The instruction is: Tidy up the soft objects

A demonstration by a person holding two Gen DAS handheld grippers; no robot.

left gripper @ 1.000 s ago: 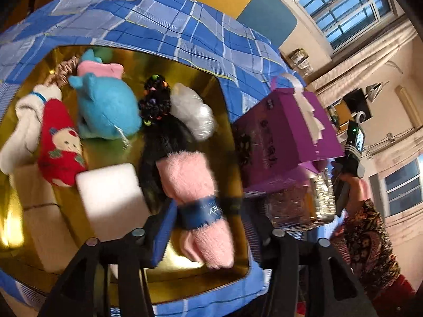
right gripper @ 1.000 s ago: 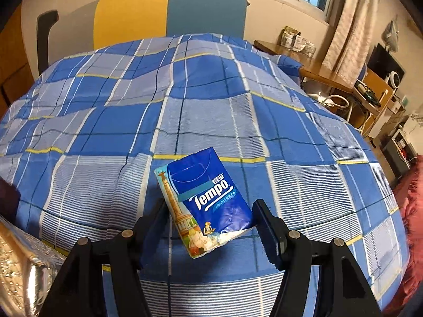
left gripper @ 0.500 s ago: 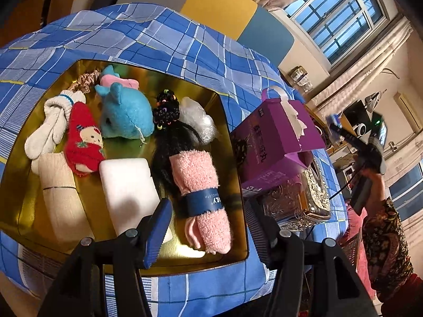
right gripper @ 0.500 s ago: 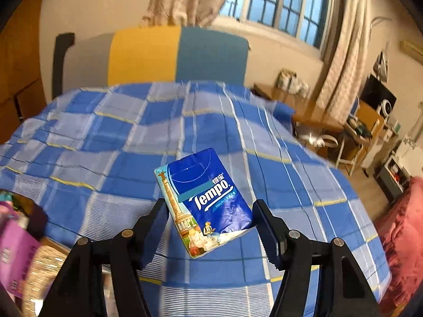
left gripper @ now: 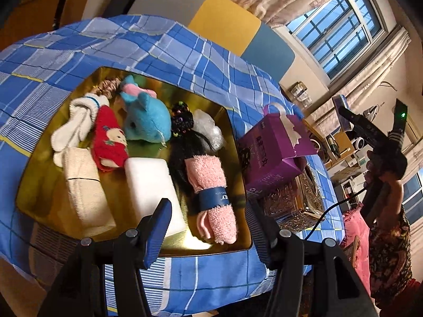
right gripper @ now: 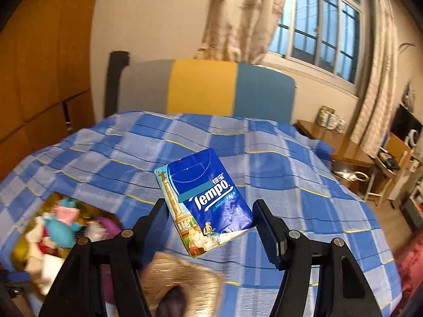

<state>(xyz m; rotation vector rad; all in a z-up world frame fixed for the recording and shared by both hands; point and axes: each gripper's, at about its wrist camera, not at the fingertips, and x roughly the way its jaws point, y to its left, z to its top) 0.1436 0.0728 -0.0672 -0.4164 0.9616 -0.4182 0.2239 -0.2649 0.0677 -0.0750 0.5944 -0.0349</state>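
Across bed (right gripper: 290,163), blue plaid cover, gold tray (left gripper: 39,185) of soft toys; right gripper (right gripper: 208,211) jaws clamped on tissue pack (right gripper: 206,200), left gripper (left gripper: 208,227) jaws apart, empty; curtained window (right gripper: 317,26) behind.

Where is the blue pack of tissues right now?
In the right wrist view the blue tissue pack is clamped in the right gripper, lifted above the checked bedspread, up and right of the gold tray.

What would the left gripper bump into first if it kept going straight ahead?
Probably the pink rolled towel lying in the gold tray: it sits right between the open left gripper's fingers' line, though depth is hard to judge.
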